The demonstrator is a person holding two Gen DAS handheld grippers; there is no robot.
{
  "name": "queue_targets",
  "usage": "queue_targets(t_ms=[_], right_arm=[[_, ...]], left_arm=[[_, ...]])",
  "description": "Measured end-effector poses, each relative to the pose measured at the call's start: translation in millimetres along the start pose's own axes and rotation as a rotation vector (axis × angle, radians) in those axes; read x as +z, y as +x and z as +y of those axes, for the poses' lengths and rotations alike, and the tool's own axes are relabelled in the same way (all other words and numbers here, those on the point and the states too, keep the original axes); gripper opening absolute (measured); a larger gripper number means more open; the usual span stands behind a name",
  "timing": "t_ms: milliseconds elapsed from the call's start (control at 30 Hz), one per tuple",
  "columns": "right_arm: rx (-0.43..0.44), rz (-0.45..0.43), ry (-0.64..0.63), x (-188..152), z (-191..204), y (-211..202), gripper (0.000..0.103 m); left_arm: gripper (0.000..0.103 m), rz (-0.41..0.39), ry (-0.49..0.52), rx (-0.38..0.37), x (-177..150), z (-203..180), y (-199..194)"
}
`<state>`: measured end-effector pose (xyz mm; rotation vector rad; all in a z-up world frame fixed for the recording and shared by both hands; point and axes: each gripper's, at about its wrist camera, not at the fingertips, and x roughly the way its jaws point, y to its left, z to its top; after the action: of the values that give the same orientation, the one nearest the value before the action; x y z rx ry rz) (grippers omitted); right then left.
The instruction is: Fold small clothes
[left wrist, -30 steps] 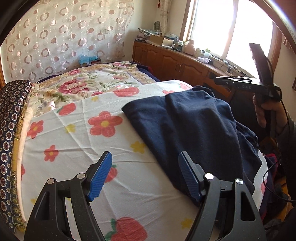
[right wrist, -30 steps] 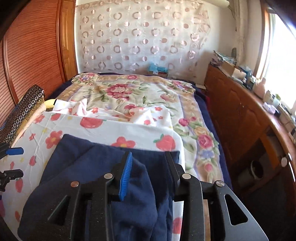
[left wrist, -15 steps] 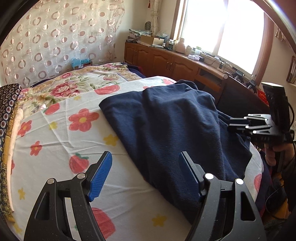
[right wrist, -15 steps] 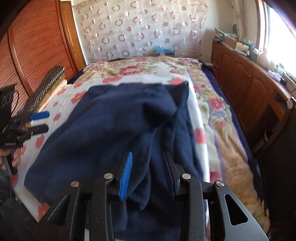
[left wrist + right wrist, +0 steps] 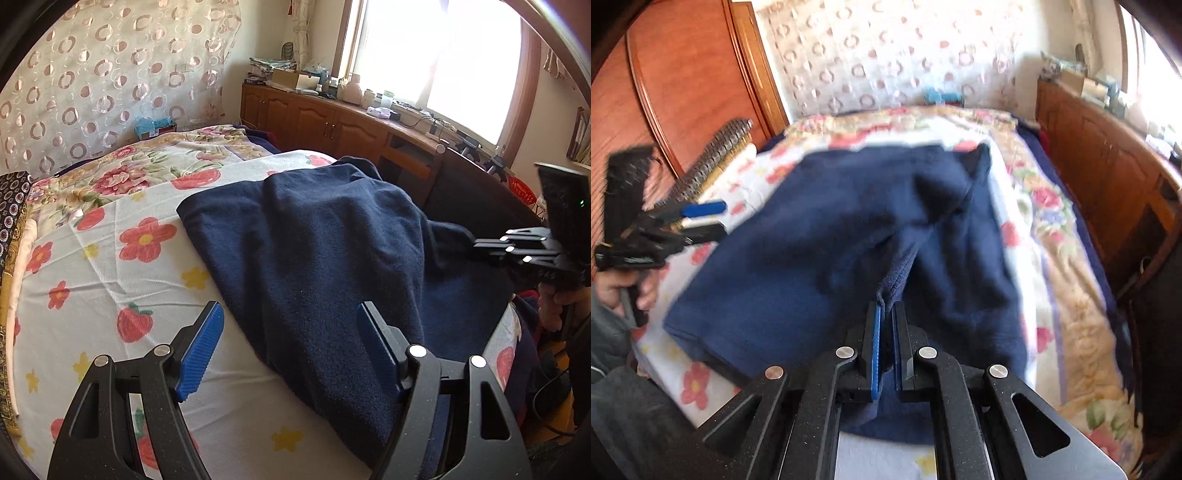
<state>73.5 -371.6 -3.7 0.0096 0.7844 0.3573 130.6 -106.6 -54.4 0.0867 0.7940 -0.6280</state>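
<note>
Right wrist view: the right gripper (image 5: 884,325), half open a moment ago, now pinches a fold of the navy garment (image 5: 820,236) directly ahead on the bed (image 5: 1067,266). Left gripper (image 5: 291,347) stays wide open, empty, garment edge between its fingers; folding can begin.

Left gripper (image 5: 288,347): matte black speckled linkage arms, silver round screws, ribbed blue finger pads (image 5: 199,354). Right gripper (image 5: 884,325): same black frame, silver screws, blue pad. Bare-skinned hand (image 5: 618,291) on dark handle; grey sleeve (image 5: 605,332).
</note>
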Motion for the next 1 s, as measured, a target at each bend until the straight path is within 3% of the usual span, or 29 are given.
queue_targets(t_ms=[133, 267, 433, 500, 533, 767, 1000], right_arm=[[-0.055, -0.041, 0.004, -1, -14, -38, 0.005], [-0.089, 0.004, 0.016, -13, -28, -41, 0.005], [-0.132, 0.008, 0.024, -3, -28, -28, 0.013], [-0.155, -0.023, 0.022, 8, -29, -30, 0.025], [-0.166, -0.038, 0.014, 16, -30, -28, 0.026], [-0.123, -0.084, -0.058, 78, -28, 14, 0.031], [-0.064, -0.028, -0.116, 104, -19, 72, 0.035]], left_arm=[[0.075, -0.006, 0.010, -0.004, 4, -3, 0], [0.075, -0.002, 0.009, 0.002, 4, -3, 3], [0.075, 0.011, 0.007, 0.031, 11, 1, 9], [0.075, 0.014, 0.009, 0.040, 15, 2, 12], [0.075, 0.016, 0.011, 0.045, 19, 2, 14], [0.075, 0.022, 0.032, 0.070, 40, 3, 29], [0.075, 0.033, 0.029, 0.073, 57, 10, 43]])
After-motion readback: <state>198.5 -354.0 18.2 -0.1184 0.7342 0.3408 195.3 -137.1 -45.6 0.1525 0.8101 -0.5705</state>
